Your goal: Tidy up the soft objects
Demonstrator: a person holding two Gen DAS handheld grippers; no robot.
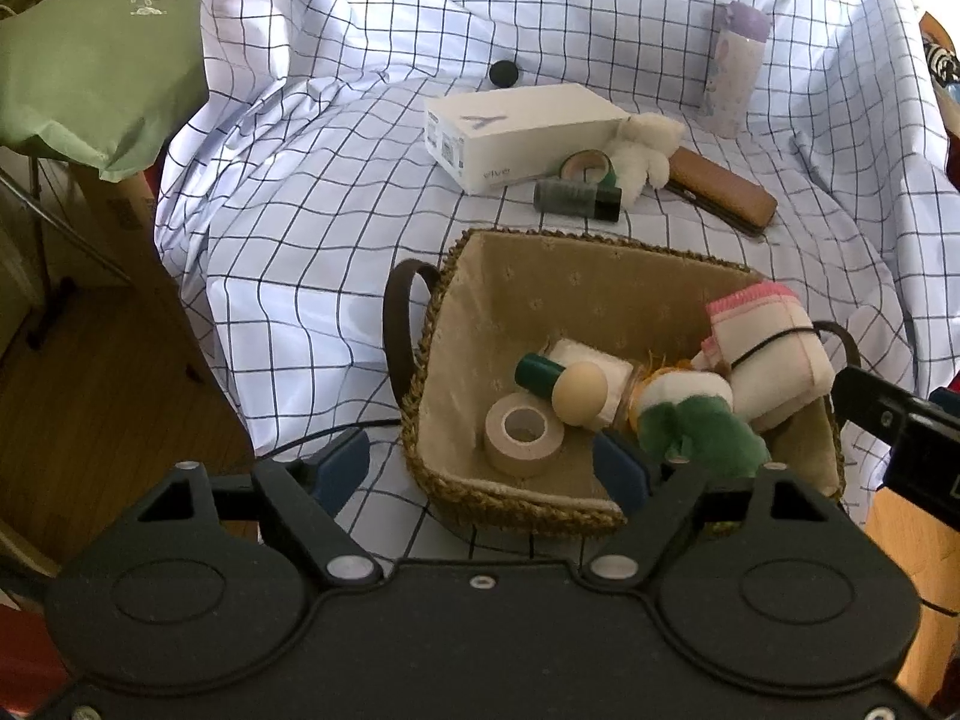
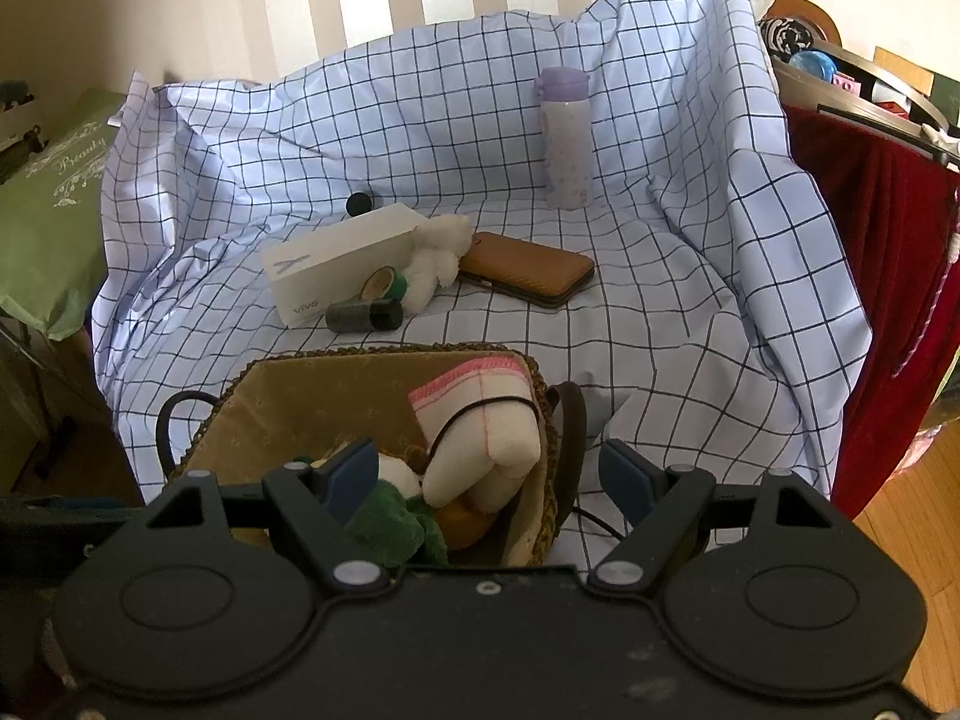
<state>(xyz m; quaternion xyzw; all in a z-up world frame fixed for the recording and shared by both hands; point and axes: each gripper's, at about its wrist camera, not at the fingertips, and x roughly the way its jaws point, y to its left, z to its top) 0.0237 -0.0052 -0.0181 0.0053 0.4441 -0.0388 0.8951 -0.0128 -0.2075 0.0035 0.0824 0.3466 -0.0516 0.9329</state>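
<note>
Rolled towel [image 2: 480, 444] apparently between open hand-held gripper [image 2: 489, 474] fingers.

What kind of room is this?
Probably a lived-in home room, maybe a bedroom or living room. A blue-checked white bedsheet is draped as a work surface, a dark red velvet cloth hangs over furniture, and the warm brown wooden floor looks domestic.

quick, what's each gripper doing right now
Left gripper: open, holding nothing, over the basket's near rim.
Right gripper: open, empty, above the rolled towel.
</note>
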